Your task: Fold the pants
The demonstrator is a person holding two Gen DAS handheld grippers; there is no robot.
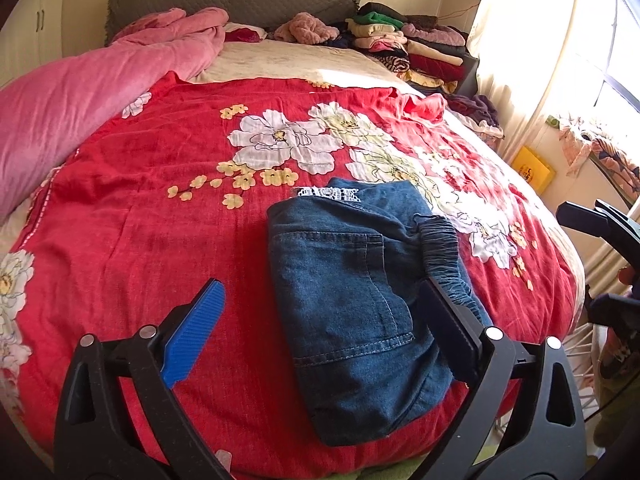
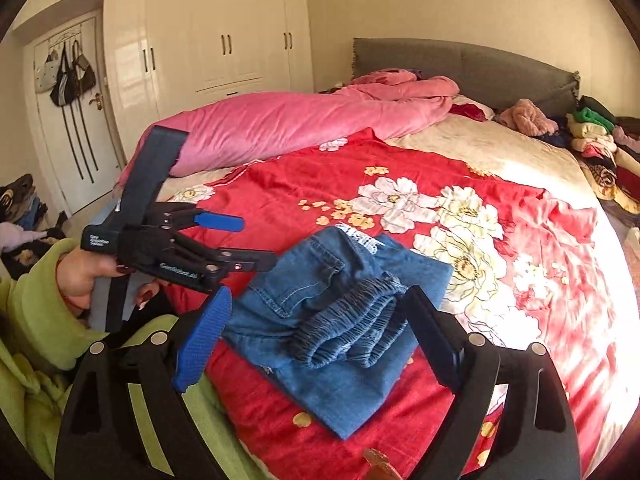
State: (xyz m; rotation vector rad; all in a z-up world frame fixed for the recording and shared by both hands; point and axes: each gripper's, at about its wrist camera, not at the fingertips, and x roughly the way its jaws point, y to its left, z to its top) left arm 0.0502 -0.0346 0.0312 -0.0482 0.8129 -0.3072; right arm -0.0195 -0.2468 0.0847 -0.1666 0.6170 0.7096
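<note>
On the bed: the pants (image 1: pixel 352 304), blue denim, lie as a compact folded bundle on the red floral blanket (image 1: pixel 168 240), low and right of centre in the left wrist view.
Pants in the right wrist view: the bundle (image 2: pixel 340 312) sits at lower centre, its gathered elastic waistband (image 2: pixel 352 320) on top and facing the camera.
Fold state: several layers are stacked with a back pocket showing on the top panel; a white lace trim peeks out at the far edge. I judge the folding done or nearly so.
Left gripper (image 1: pixel 320 328): jaws spread wide and pinching nothing; the blue-padded finger hangs over bare blanket left of the bundle, the dark one over its waistband edge. No pad presses on cloth, which reads as a release.
Right gripper (image 2: pixel 320 340): jaws likewise spread, straddling the waistband without squeezing it.
Why so held: with both tools open and clear, the bundle rests under its own weight and keeps its shape.
Person: a hand (image 2: pixel 80 280) in a green sleeve grips the left tool at the left edge of the right wrist view.
Surroundings: a pink quilt (image 1: pixel 80 112) fills the upper left; stacked clothes (image 1: pixel 400 44) sit upper right by the headboard, well apart from the pants.
</note>
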